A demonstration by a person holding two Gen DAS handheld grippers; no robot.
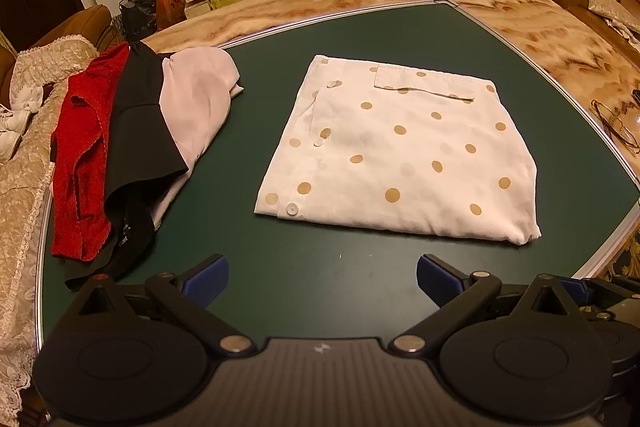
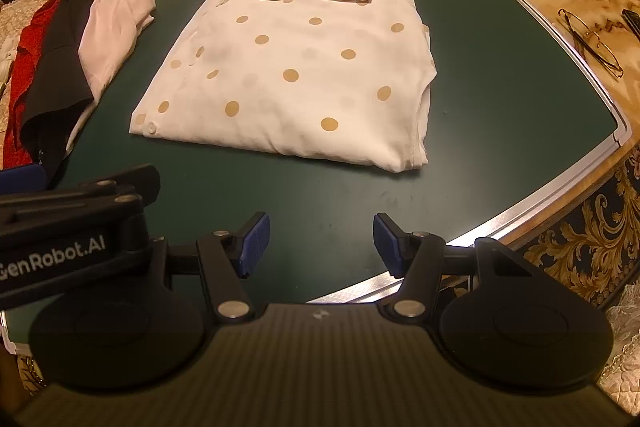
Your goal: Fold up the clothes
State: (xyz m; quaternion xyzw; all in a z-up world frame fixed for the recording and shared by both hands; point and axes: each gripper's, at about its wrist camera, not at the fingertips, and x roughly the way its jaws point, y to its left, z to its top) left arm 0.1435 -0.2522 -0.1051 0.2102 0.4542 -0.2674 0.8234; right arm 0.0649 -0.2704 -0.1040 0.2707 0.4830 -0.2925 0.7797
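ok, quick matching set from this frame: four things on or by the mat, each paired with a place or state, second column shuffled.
Things:
1. polka-dot shirt
2. red garment
3. eyeglasses
4. right gripper

Places or states:
A. outermost in the pile at the green mat's left edge
B. on the marble tabletop, off the mat
C. open, nothing between its fingers
D. folded, middle of the mat

Pairs: 1-D, 2-A, 3-B, 4-C
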